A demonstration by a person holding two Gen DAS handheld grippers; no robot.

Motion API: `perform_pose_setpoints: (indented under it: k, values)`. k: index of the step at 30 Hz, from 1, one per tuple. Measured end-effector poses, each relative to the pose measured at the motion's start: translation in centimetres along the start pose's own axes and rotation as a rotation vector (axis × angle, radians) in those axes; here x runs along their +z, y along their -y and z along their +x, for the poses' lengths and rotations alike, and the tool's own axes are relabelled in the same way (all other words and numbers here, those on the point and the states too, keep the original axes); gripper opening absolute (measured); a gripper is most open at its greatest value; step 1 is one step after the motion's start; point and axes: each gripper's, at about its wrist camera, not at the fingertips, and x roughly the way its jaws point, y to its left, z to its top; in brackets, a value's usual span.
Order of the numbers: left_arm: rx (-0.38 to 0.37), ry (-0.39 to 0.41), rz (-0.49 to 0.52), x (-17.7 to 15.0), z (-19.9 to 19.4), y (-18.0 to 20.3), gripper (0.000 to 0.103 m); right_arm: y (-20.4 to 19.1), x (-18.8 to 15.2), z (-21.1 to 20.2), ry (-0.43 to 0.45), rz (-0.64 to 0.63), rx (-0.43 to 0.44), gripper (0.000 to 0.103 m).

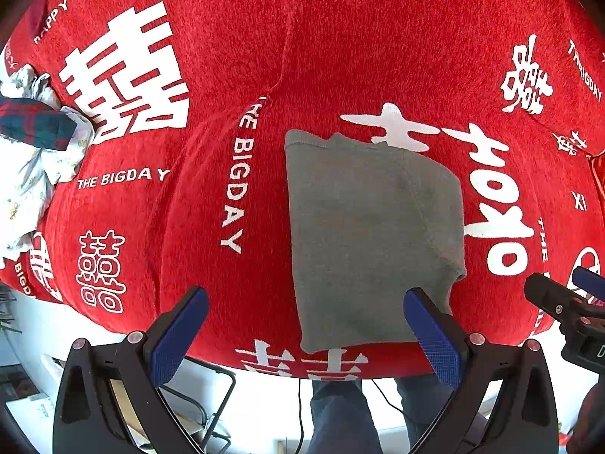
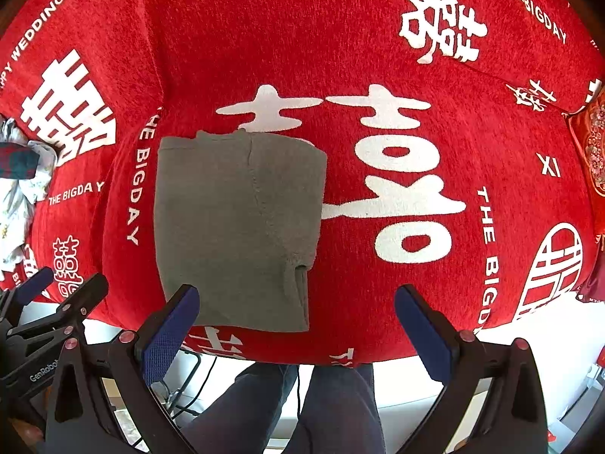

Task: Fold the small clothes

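Grey knit garment (image 1: 372,234), folded to a rough rectangle, lies flat on red wedding-print cloth (image 1: 234,56) near its front edge. Left gripper (image 1: 306,331): jaws spread wide, empty, poised above the garment's near edge, its right finger overlapping the near right corner in view. Right gripper (image 2: 297,327): also wide open, empty, garment lying ahead toward its left finger. Heap of unfolded small clothes (image 1: 32,143) sits far left, well apart.

Both the left gripper (image 1: 306,325) and right gripper (image 2: 297,321) have black plastic frames with silver screws. Their fingers (image 1: 181,335) carry textured blue pads. The person's trousers (image 2: 332,408) are dark blue.
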Motion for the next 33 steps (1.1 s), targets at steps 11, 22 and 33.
perform_pose_setpoints:
  k: [11, 22, 33]
  values:
    - [-0.001, 0.0, 0.005, 0.07, 0.0, -0.1, 0.103, -0.12, 0.01, -0.01, 0.001, 0.0, -0.001, 0.103]
    - [0.002, 0.002, 0.005, 0.21, -0.1, -0.29, 0.103, -0.38, -0.03, 0.04, -0.001, -0.005, -0.002, 0.103]
    - [0.002, 0.002, 0.005, 0.19, -0.08, -0.31, 0.103, -0.47, 0.03, 0.09, -0.001, -0.006, -0.003, 0.103]
